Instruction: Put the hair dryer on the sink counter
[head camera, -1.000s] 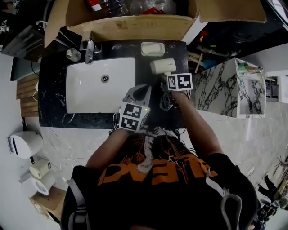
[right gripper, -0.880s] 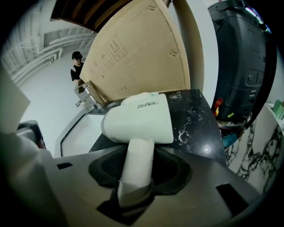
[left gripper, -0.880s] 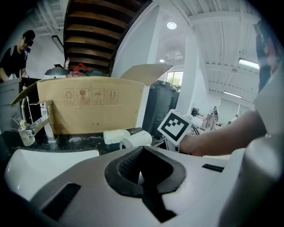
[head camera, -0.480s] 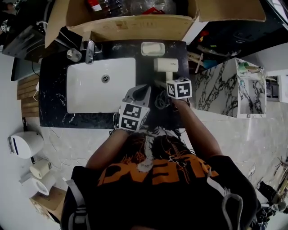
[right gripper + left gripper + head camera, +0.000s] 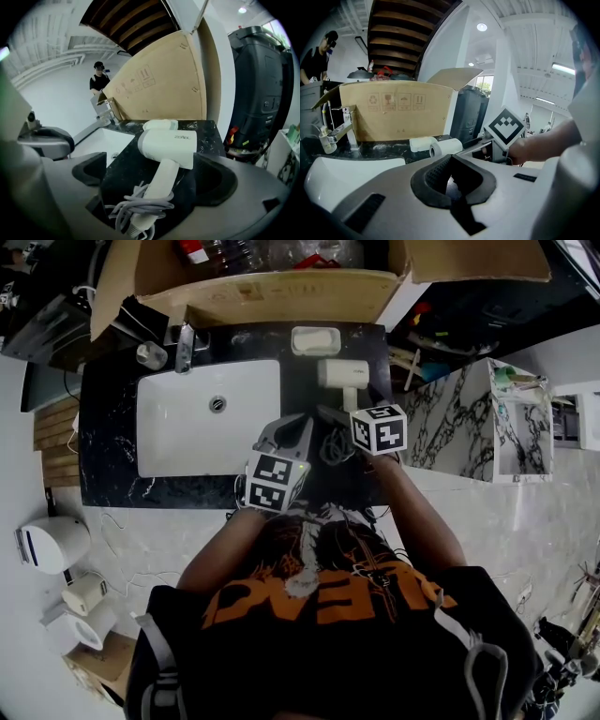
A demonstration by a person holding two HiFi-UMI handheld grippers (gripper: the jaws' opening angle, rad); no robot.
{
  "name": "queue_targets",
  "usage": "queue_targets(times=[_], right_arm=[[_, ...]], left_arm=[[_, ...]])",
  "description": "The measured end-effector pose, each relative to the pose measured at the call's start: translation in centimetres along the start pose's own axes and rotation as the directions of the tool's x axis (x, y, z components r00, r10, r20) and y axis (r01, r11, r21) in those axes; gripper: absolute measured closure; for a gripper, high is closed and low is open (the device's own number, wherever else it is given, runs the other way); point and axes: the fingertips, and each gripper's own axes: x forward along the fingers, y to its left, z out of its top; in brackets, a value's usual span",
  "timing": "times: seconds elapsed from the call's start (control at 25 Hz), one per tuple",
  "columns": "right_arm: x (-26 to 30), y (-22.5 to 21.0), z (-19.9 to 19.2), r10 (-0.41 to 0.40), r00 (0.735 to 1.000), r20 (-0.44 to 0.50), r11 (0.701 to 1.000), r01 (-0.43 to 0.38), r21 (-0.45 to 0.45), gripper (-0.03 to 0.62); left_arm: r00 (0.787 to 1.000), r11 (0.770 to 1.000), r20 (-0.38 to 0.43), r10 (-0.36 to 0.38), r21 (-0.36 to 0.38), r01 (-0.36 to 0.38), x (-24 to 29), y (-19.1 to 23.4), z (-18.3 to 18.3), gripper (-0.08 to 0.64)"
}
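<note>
The white hair dryer (image 5: 339, 374) lies on the black marble sink counter (image 5: 112, 427), right of the basin, its barrel toward the back wall. In the right gripper view the dryer (image 5: 168, 147) rests with a grey cord (image 5: 140, 206) wound round its handle. My right gripper (image 5: 342, 411) is open; its jaws have just been opening and stand wide on either side of the handle (image 5: 157, 180) without touching it. My left gripper (image 5: 292, 432) hovers over the counter's front edge, shut with nothing in it (image 5: 450, 164).
A white basin (image 5: 187, 418) with a faucet (image 5: 185, 345) fills the counter's left part. A soap dish (image 5: 316, 338) sits behind the dryer. An open cardboard box (image 5: 272, 292) stands behind the counter, and a marble cabinet (image 5: 469, 418) to the right. A person (image 5: 98, 77) stands far off.
The right gripper's jaws have opened off the dryer's handle, and the gripper has risen and drawn back toward me. The dryer stays lying on the counter. The left gripper has not moved.
</note>
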Motion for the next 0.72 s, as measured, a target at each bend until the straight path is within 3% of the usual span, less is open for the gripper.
queue_targets(times=[0.2, 0.32, 0.4, 0.6, 0.72], right_arm=[[-1.8, 1.2, 1.5, 0.026, 0.998, 0.049, 1.000, -0.025, -0.016, 0.017], [-2.6, 2.7, 1.7, 0.095, 0.994, 0.046, 0.995, -0.095, 0.014, 0.143], [-3.2, 3.6, 1.8, 0.131, 0.990, 0.051, 0.991, -0.133, 0.033, 0.190], [-5.4, 5.0, 2.7, 0.152, 0.983, 0.107, 0.987, -0.156, 0.034, 0.368], [-6.6, 6.0, 3.2, 0.168, 0.976, 0.135, 0.984, -0.175, 0.043, 0.425]], left_arm=[[1.000, 1.000, 0.014, 0.009, -0.003, -0.009, -0.3, 0.3, 0.5, 0.537], [1.000, 1.000, 0.031, 0.005, -0.007, -0.004, -0.8, 0.3, 1.0, 0.538], [0.999, 1.000, 0.044, 0.004, -0.010, -0.004, -1.2, 0.1, 1.2, 0.537], [0.998, 1.000, 0.058, -0.006, -0.011, 0.007, -2.3, -0.8, 1.5, 0.538], [0.997, 1.000, 0.080, -0.018, -0.010, 0.018, -3.2, -1.4, 2.4, 0.538]])
